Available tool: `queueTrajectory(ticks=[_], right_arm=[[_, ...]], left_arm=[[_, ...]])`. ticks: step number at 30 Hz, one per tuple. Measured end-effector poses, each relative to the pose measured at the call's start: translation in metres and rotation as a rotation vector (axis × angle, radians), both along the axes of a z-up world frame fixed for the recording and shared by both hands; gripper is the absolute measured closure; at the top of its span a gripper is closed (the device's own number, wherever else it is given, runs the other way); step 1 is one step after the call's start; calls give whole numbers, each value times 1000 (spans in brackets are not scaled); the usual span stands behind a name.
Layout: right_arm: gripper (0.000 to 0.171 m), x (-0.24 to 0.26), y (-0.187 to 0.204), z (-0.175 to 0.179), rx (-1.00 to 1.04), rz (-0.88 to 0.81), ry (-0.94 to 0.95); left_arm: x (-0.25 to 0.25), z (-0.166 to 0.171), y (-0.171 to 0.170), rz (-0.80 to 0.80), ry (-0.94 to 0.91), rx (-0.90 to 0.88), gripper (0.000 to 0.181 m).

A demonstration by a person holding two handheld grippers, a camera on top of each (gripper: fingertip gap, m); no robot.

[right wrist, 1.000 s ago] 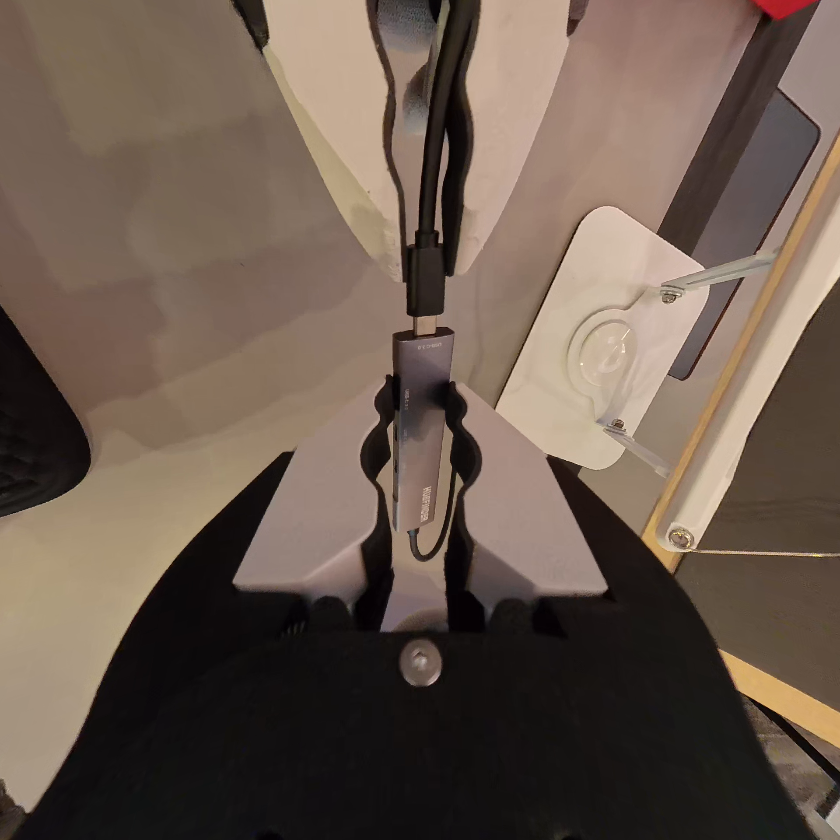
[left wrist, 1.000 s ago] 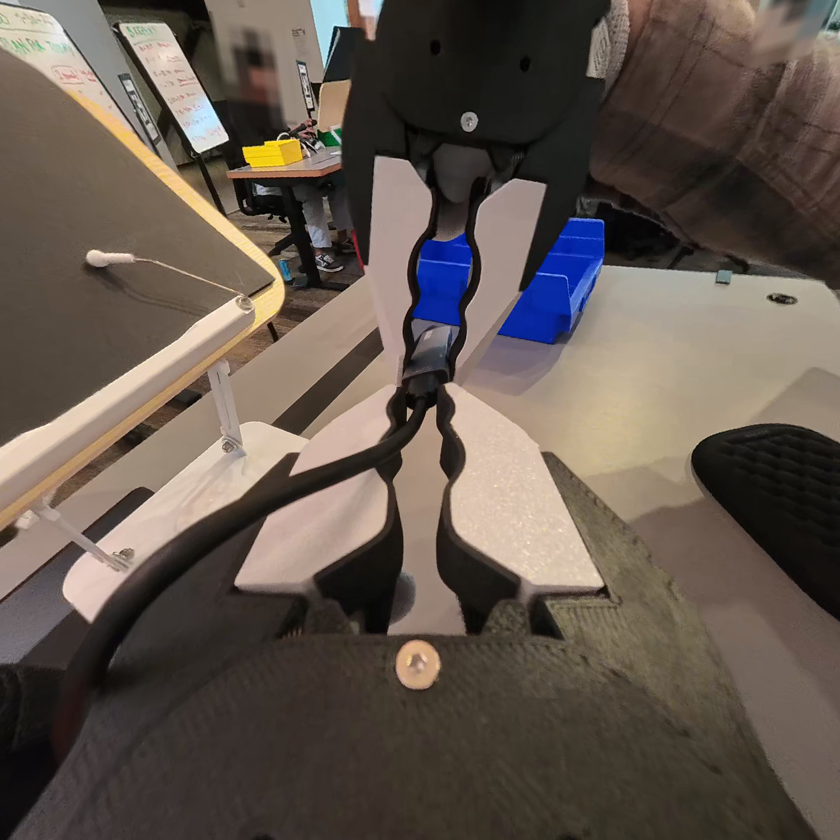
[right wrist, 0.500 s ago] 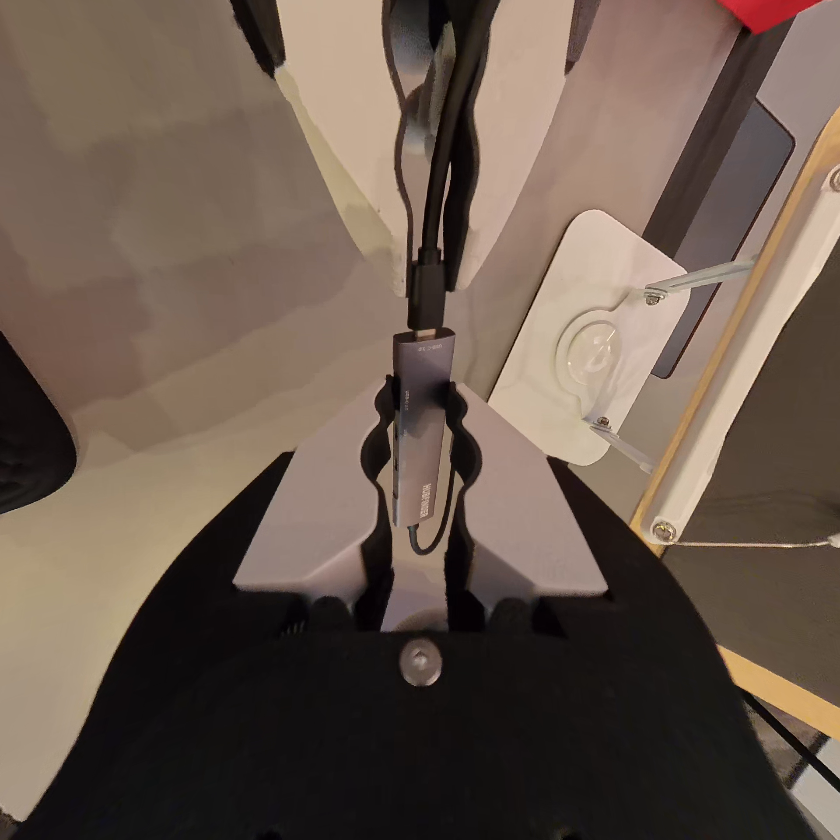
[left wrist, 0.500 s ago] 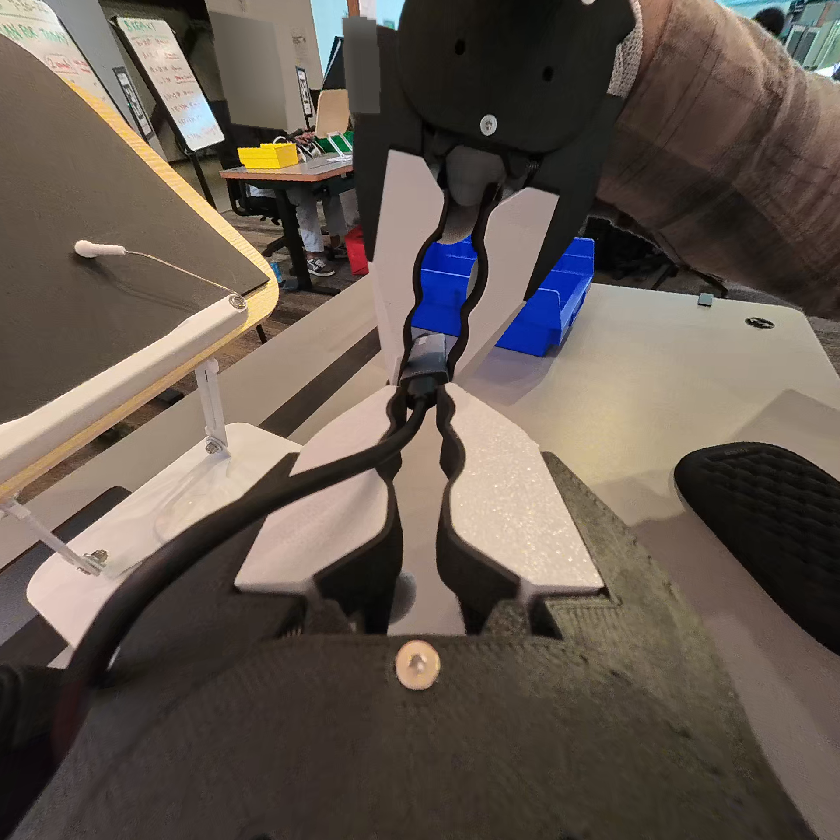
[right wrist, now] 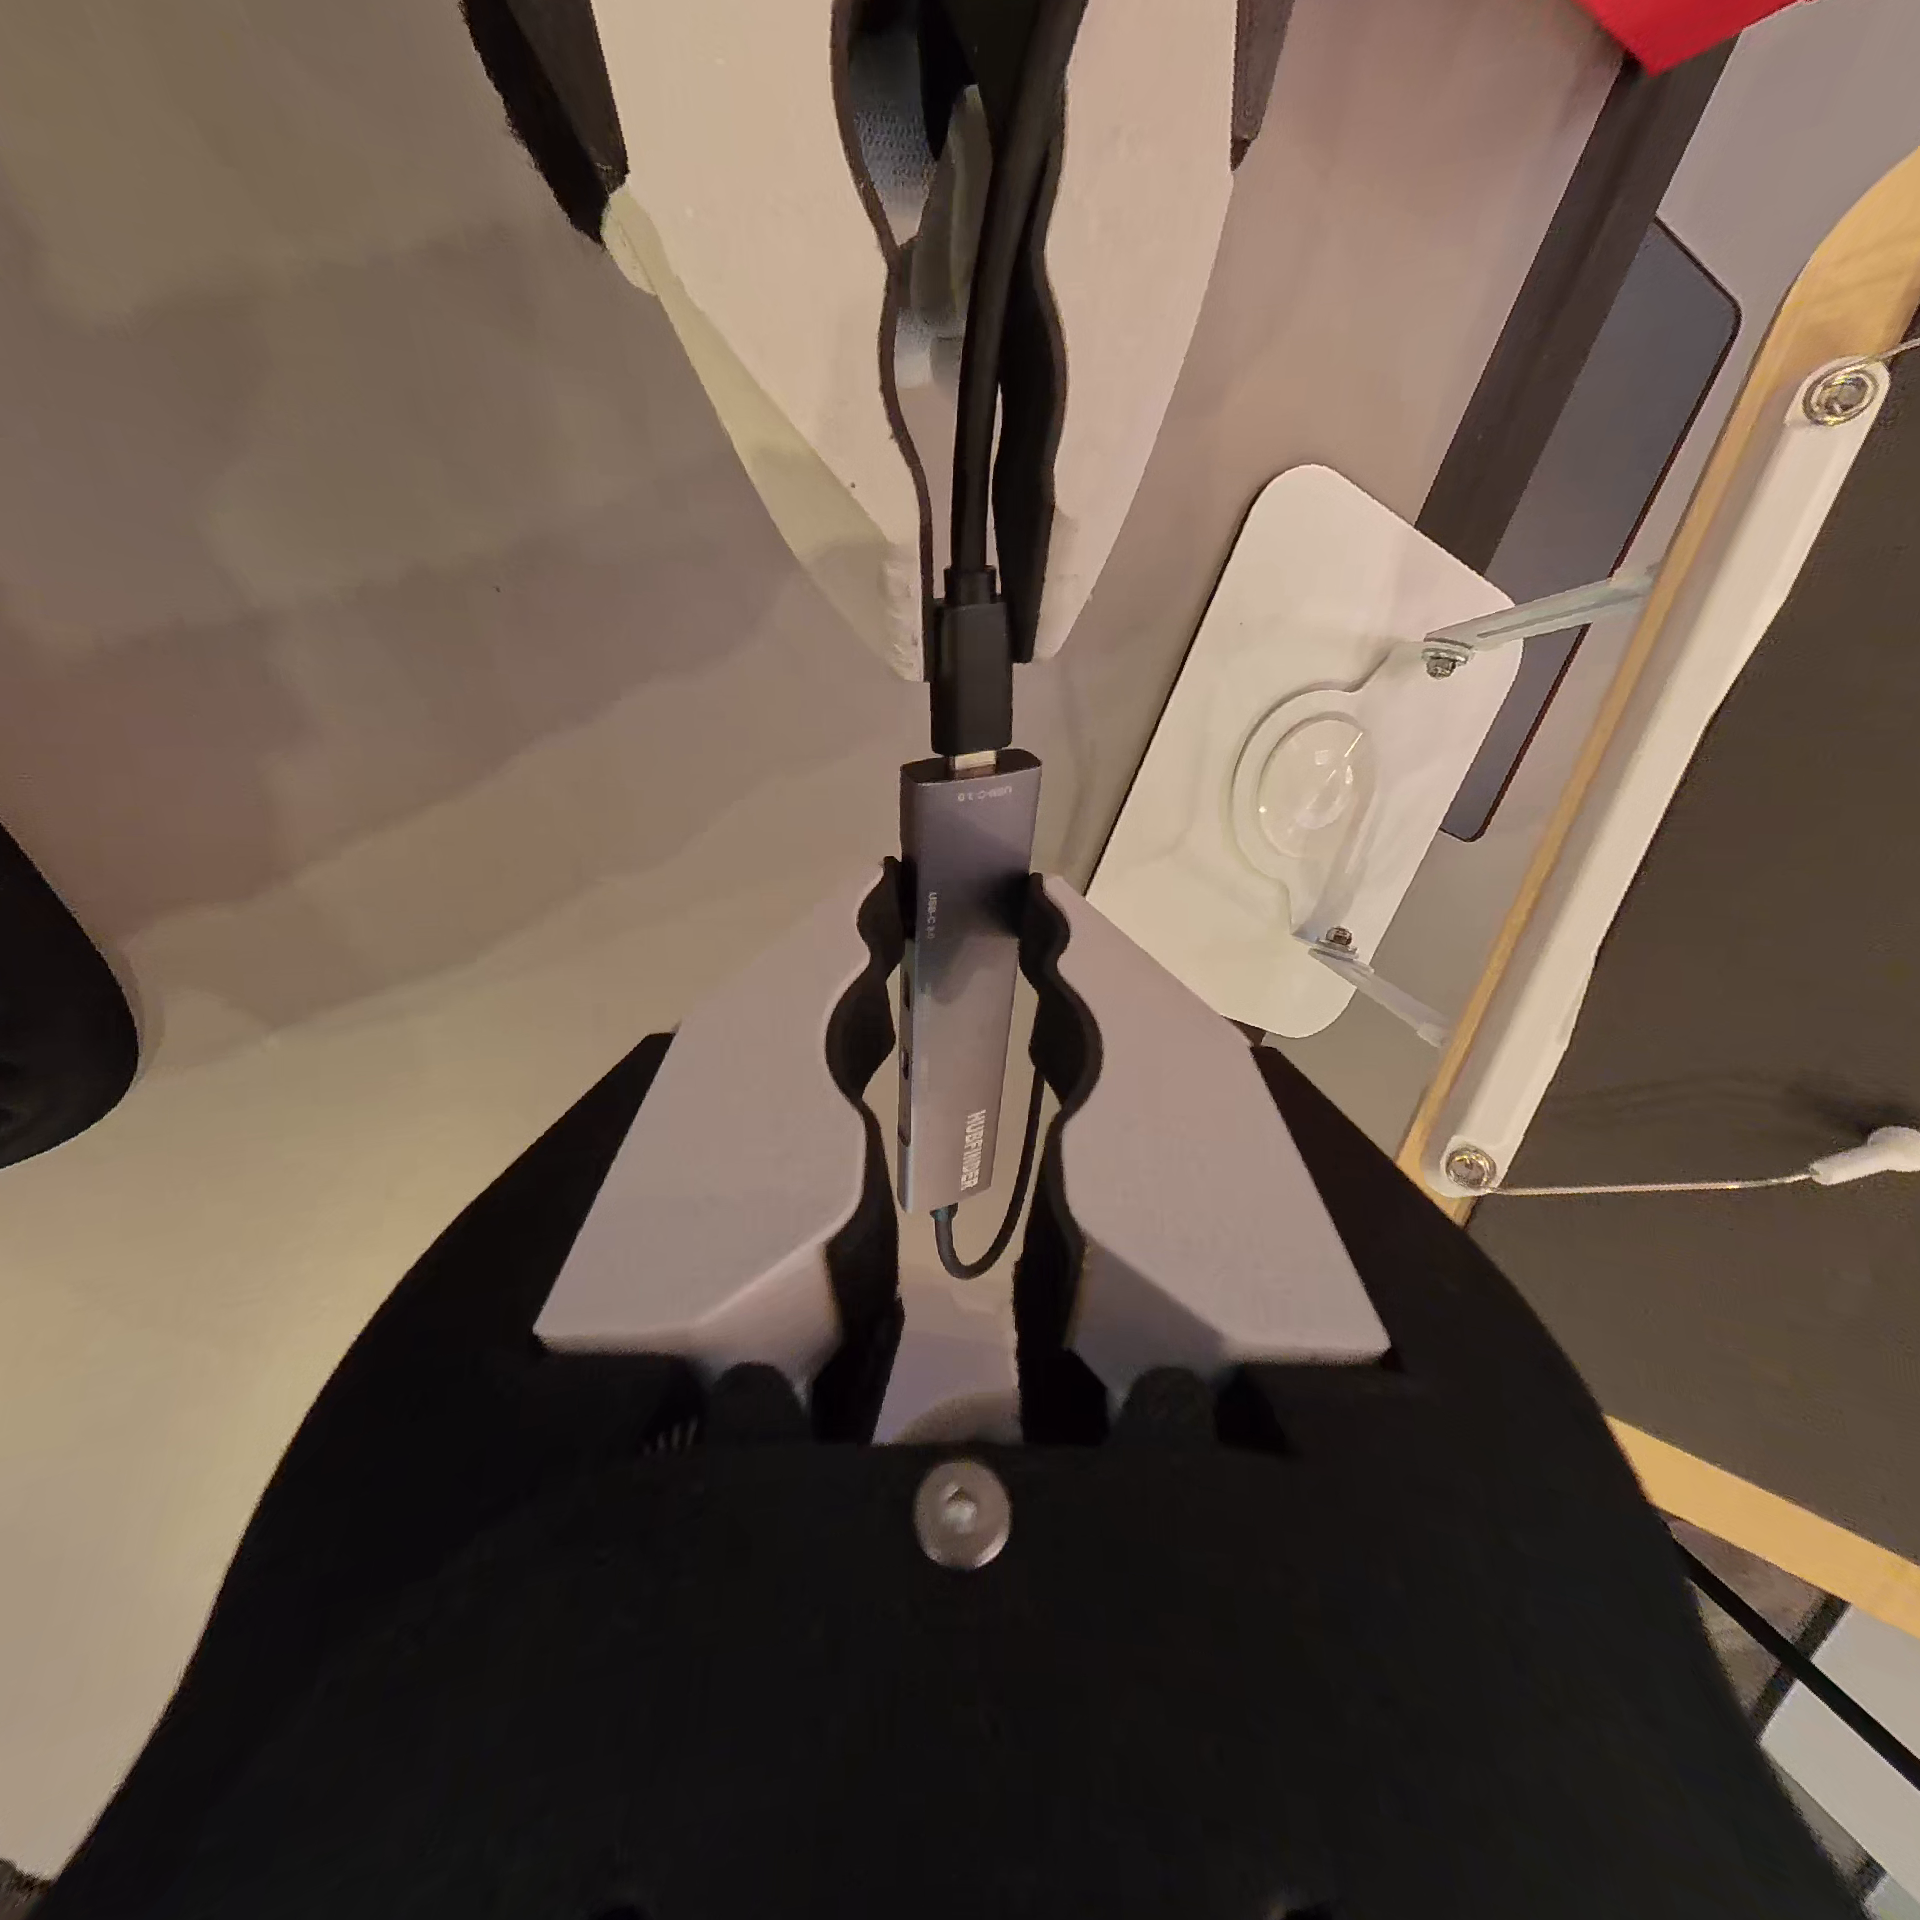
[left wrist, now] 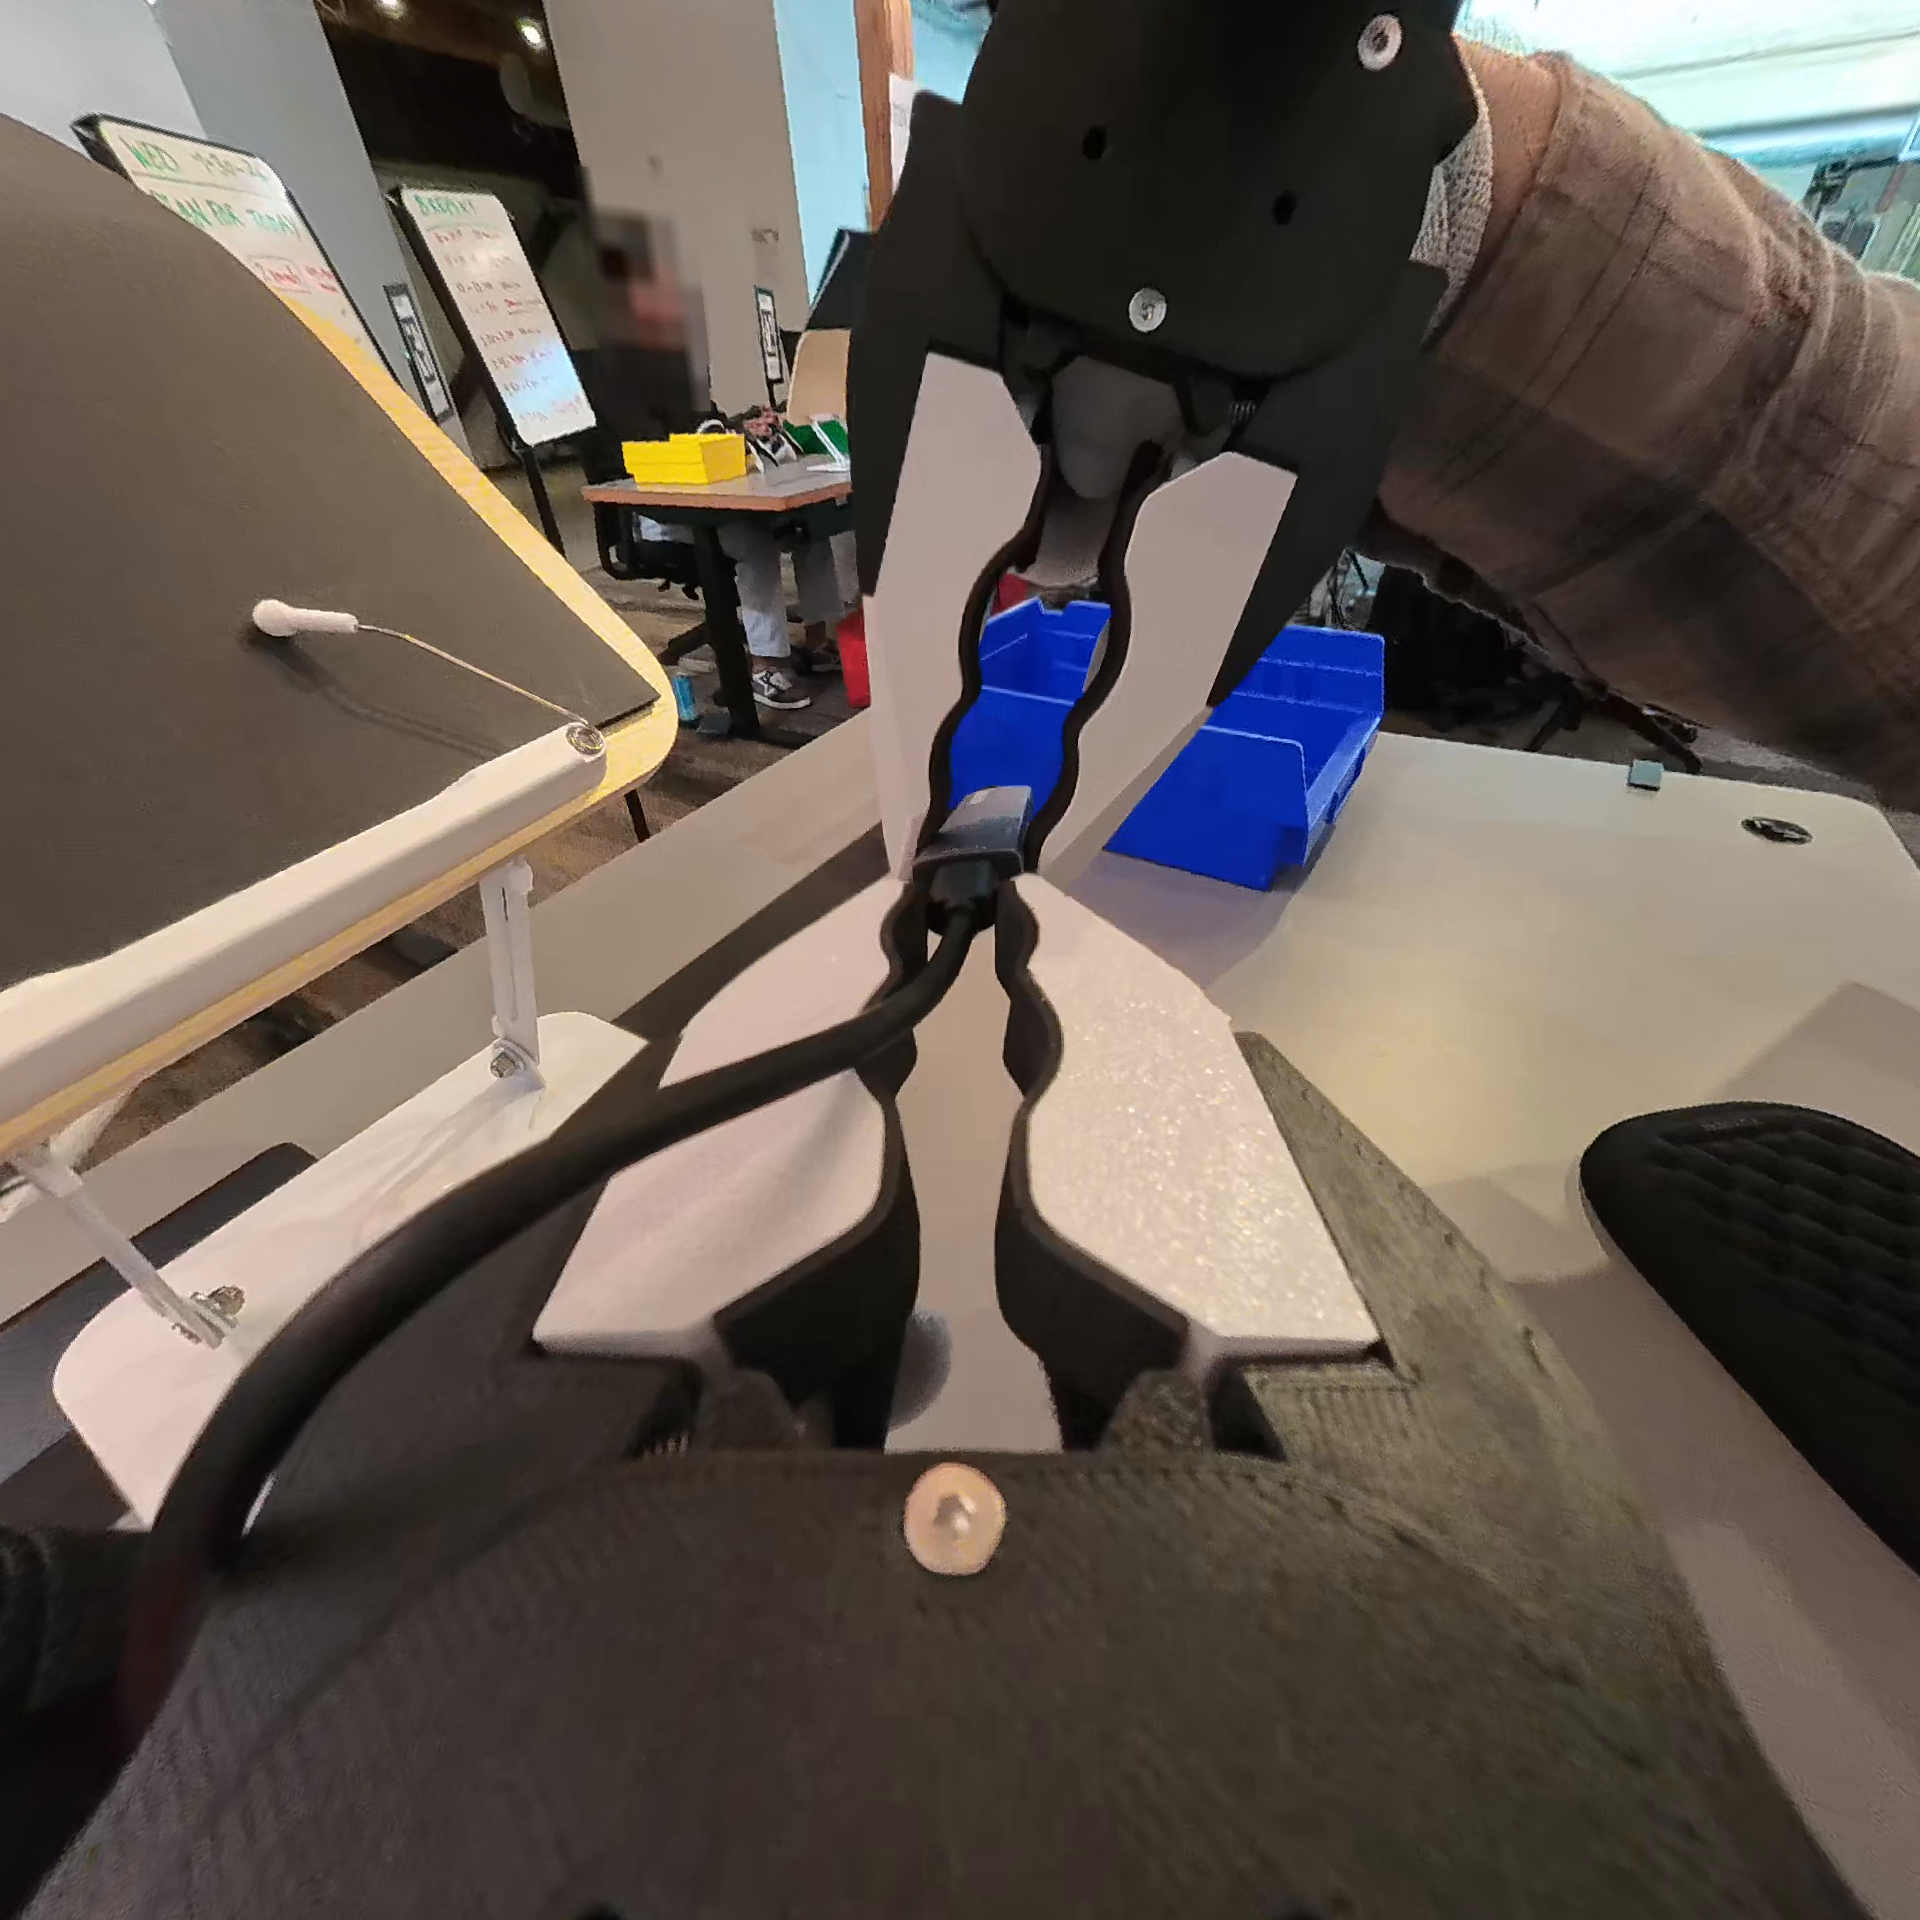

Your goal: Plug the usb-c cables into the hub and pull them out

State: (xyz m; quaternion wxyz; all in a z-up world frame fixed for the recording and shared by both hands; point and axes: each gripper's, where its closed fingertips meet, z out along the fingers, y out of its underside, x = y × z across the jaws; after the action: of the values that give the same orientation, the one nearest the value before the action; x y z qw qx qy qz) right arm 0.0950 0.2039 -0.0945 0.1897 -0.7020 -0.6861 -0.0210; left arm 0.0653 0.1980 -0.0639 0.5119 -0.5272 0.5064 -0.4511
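The right gripper (right wrist: 961,904) is clenching the grey hub (right wrist: 961,977) above the worktop (left wrist: 1507,935), steadying it. The left gripper (left wrist: 961,914) is pinching the usb-c cable (left wrist: 644,1101) behind its plug (right wrist: 971,675), which is sitting in the hub's end port, probably so it pushes straight.

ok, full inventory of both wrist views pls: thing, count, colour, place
hub: 1, grey, held off the table in the right tongs
usb-c cable: 1, black, plug in the hub's end port, silver tip partly showing
table: 1, light grey, beneath both tongs
bin: 1, blue, far side of table
tilted board: 1, black with wood edge, on a white stand to the left
black mesh pad: 1, table's right edge
yellow box: 1, on a far desk
whiteboards: 2, background
plaid sleeve: 1, brown, behind right tongs
left tongs: white fingers, shut on the cable's plug
right tongs: white fingers, shut on the hub
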Motion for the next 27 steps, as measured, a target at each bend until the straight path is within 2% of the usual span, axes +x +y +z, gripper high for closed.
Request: queueTrajectory(ticks=[27], right_arm=[[154, -1, -1, -1, 28, -2, -117]], left_arm=[[1, 0, -3, 5, 13, 15, 167]])
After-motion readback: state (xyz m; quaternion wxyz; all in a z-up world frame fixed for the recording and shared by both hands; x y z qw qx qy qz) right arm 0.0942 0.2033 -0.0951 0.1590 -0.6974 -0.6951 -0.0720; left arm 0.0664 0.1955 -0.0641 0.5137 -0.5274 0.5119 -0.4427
